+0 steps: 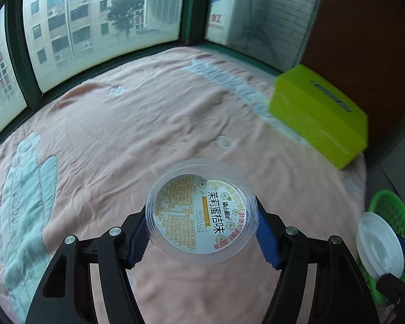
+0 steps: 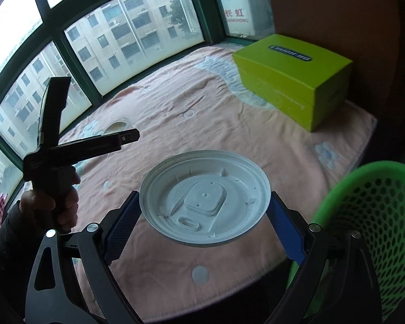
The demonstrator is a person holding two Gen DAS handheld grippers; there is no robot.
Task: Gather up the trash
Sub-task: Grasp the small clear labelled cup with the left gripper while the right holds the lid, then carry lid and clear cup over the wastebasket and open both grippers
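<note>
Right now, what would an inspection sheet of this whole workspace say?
Surface: pink blanket with pale blue patches, wrinkled.
Job's things: clear plastic cup with printed seal, held above the blanket; white plastic lid, underside up, held near the green mesh basket at the blanket's edge.
Clutter: lime-green box at the far right of the blanket.
Grippers: left gripper shut on the cup; right gripper shut on the lid.
Cables: nothing seen.
Surroundings: green-framed windows facing apartment blocks; dark brown wall behind the box.
</note>
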